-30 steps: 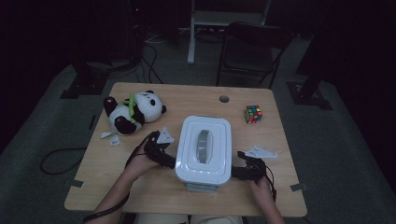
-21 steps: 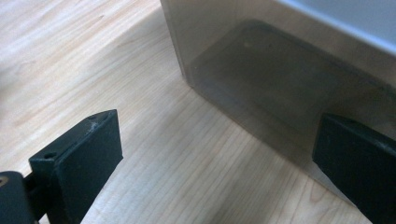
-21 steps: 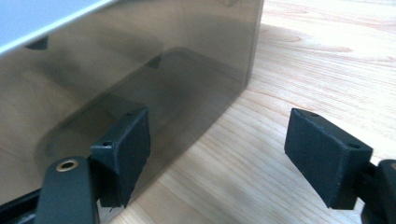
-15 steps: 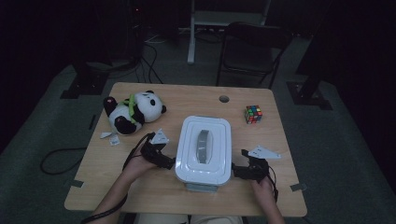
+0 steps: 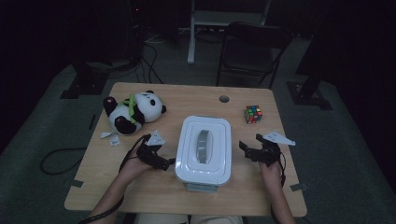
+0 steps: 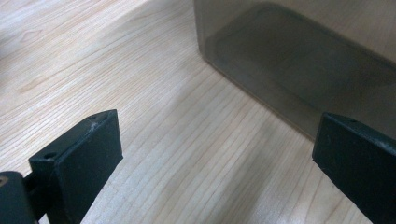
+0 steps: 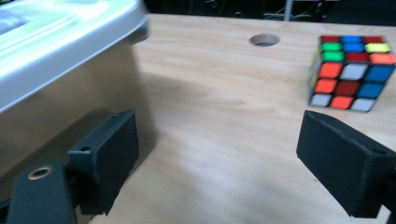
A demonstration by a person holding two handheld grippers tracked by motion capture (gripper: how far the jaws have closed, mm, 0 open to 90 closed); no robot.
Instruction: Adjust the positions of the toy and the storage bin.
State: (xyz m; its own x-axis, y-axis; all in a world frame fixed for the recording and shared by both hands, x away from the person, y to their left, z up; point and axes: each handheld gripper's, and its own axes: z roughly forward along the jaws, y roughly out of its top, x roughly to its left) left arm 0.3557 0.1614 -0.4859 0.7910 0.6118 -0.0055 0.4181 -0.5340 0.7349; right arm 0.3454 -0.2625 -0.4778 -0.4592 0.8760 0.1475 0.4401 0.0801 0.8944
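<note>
Lidded plastic box mid-table, both grippers spread and empty

The box looks stiff, smooth-walled, likely slippery and bulky: best clamped under the lid rim at both sides. Left gripper sits just beside its left wall; right gripper, jaws just widened, stands apart on its right.

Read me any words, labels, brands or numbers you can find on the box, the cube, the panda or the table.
None can be read.
White-lidded box: no lettering shows.
Puzzle cube: colour squares, no print.
Plush panda: no tag text legible.
Small paper scraps beside it: too small to read.
</note>
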